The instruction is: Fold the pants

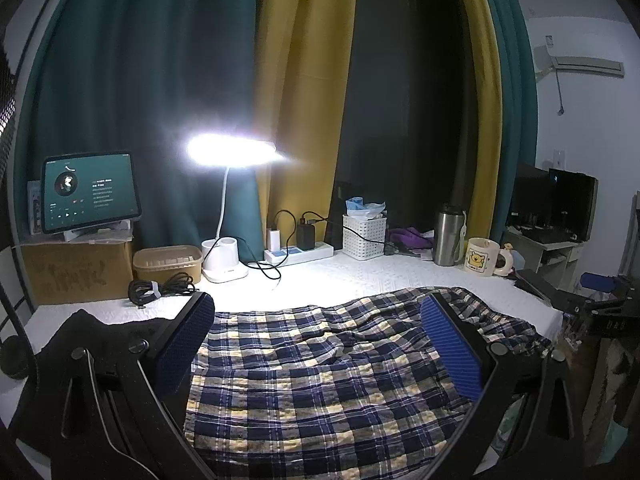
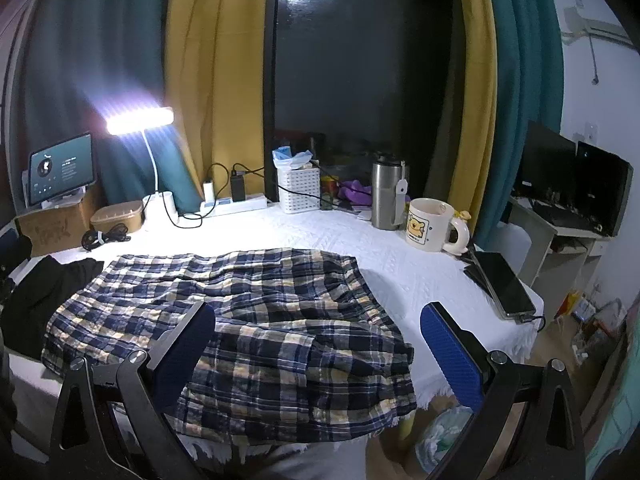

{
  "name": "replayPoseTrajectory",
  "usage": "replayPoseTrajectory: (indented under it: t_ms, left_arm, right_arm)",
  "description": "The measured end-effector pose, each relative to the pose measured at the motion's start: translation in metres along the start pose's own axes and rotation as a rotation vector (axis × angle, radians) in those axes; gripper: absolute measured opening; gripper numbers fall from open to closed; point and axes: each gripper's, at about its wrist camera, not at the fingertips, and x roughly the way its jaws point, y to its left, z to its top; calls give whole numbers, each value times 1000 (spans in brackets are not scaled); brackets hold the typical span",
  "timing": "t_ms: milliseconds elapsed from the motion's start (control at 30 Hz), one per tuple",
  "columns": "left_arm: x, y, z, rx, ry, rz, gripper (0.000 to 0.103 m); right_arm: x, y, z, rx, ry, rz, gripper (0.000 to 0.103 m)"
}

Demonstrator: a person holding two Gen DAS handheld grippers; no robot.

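Observation:
The navy, white and yellow plaid pants point(image 1: 312, 372) lie spread and wrinkled on the white table cover point(image 1: 360, 276). In the right wrist view the pants point(image 2: 248, 320) reach the table's front edge, with one part lapped over another near the front. My left gripper point(image 1: 318, 320) is open above the pants, holding nothing. My right gripper point(image 2: 318, 326) is open above the pants' front right part, holding nothing. The other gripper's black body point(image 1: 592, 304) shows at the right edge of the left wrist view.
A black garment point(image 2: 44, 292) lies at the table's left. At the back stand a lit desk lamp point(image 1: 228, 152), tablet point(image 1: 90, 192), cardboard box point(image 1: 76, 272), power strip point(image 1: 298, 254), white basket point(image 1: 364, 236), steel flask point(image 1: 448, 238) and bear mug point(image 2: 430, 224). A phone point(image 2: 506, 284) lies at the right edge.

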Motion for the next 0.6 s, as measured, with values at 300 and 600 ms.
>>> replayPoseTrajectory:
  t_ms: [300, 600]
  left_arm:
    - [-2, 0, -3, 6, 0, 3, 102]
    - [-1, 1, -3, 6, -1, 3, 102]
  right_arm:
    - [1, 7, 1, -15, -7, 0, 103]
    - [0, 7, 1, -16, -7, -3, 103]
